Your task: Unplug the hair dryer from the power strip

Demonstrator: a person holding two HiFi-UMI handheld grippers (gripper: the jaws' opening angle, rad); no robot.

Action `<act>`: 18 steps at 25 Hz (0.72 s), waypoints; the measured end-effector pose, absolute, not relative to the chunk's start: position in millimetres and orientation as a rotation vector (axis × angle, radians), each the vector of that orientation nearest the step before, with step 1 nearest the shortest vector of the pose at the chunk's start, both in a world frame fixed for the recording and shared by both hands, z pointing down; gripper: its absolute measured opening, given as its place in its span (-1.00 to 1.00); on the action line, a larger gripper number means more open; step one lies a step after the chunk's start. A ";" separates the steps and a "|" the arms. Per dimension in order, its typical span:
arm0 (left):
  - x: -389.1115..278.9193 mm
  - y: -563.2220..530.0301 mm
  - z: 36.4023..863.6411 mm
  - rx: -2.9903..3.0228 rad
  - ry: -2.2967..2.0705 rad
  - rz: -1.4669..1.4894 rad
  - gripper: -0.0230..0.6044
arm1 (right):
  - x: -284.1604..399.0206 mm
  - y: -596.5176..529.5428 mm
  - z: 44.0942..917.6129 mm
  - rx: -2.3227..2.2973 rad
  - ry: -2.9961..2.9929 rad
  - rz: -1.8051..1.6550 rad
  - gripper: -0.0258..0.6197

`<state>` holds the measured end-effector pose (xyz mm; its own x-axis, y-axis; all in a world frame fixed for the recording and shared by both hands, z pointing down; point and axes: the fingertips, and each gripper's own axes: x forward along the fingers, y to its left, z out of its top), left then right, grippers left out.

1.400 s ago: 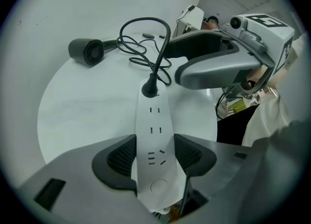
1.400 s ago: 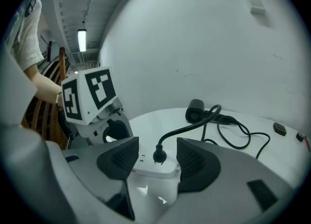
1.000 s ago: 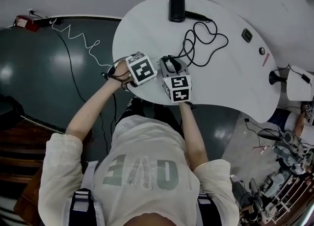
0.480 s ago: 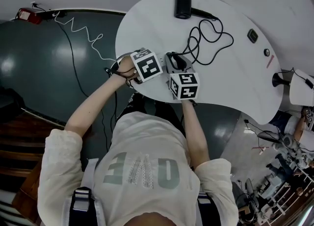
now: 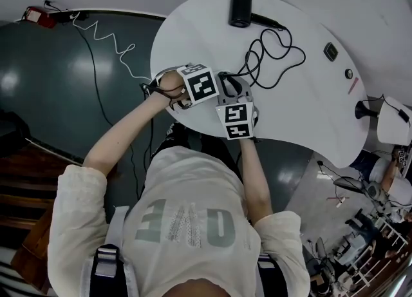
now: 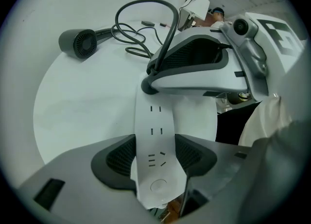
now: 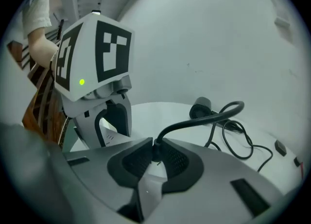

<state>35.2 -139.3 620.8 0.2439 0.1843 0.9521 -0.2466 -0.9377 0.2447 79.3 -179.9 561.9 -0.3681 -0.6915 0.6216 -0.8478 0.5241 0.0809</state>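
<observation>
The left gripper (image 6: 155,157) points steeply down, and its fingers (image 6: 119,157) clamp the near end of the white power strip (image 6: 155,130), pinning it to the white bench (image 6: 82,106). At the strip's far end, straight ahead of those fingers, sits the black plug (image 6: 148,85). The right gripper (image 7: 155,154) has just been closing, and its fingers (image 7: 133,162) now stand narrow, pinching that plug between the pads. The cord (image 6: 168,38) rises from the plug and loops away to the hair dryer (image 6: 80,43), which lies on the bench well beyond both grippers.
</observation>
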 end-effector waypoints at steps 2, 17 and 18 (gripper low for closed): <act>36.6 -139.3 621.5 2.173 -0.061 1.755 -0.11 | 82.1 -180.2 560.2 1.252 -2.179 0.398 -0.75; 32.6 -138.8 627.9 2.142 -0.070 1.817 -0.11 | 148.9 -242.9 373.6 1.682 -2.480 0.238 -0.77; 33.0 -136.8 628.3 2.141 -0.071 1.813 -0.11 | 155.7 -237.7 366.6 1.697 -2.482 0.223 -0.77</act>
<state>33.0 -136.8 628.3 0.1872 0.1755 0.9665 -0.2500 -0.9430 0.2196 155.7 -237.7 366.6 -0.3611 -0.9136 0.1870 -0.9323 0.3582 -0.0500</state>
